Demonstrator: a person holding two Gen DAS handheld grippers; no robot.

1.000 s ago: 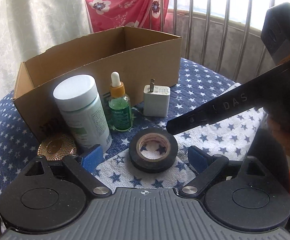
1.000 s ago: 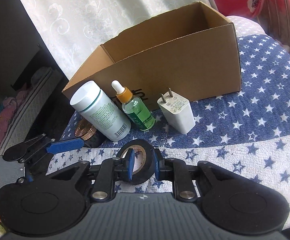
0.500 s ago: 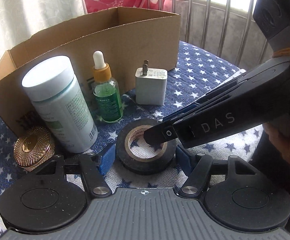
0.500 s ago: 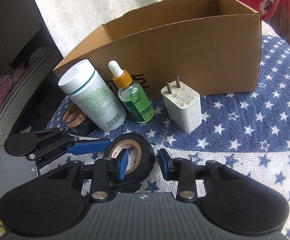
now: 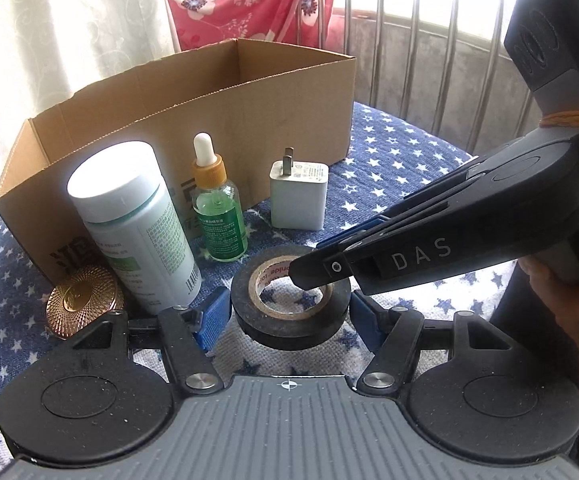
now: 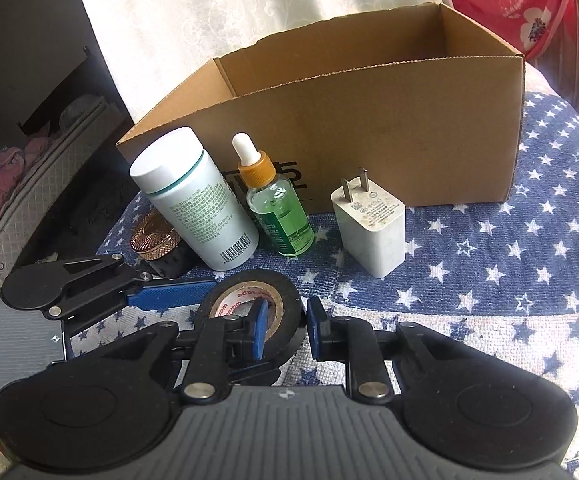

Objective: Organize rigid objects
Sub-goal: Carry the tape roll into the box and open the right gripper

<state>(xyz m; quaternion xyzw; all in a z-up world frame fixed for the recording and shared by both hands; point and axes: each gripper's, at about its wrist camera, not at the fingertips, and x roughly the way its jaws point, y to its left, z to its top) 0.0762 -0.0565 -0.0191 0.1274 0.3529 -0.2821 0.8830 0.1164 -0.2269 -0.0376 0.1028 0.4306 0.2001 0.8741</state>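
Observation:
A black tape roll (image 5: 289, 312) lies flat on the star-patterned cloth, also in the right wrist view (image 6: 249, 304). My left gripper (image 5: 287, 314) is open, one blue pad on each side of the roll. My right gripper (image 6: 286, 330) straddles the roll's right wall, one finger inside the hole, one outside, with a small gap left. Behind stand a white bottle (image 5: 133, 224), a green dropper bottle (image 5: 219, 216), a white charger plug (image 5: 298, 196) and an open cardboard box (image 5: 193, 120). A copper-lidded jar (image 5: 83, 300) sits left.
The box (image 6: 369, 120) stands at the back of the cloth-covered table (image 6: 509, 280). A curtain and red floral fabric hang behind, with window bars at the right. A dark shelf and the floor drop off left of the table in the right wrist view.
Both grippers moved in on the tape roll. The left one closed in around it from the sides. The right one opened and put one finger into the hole.

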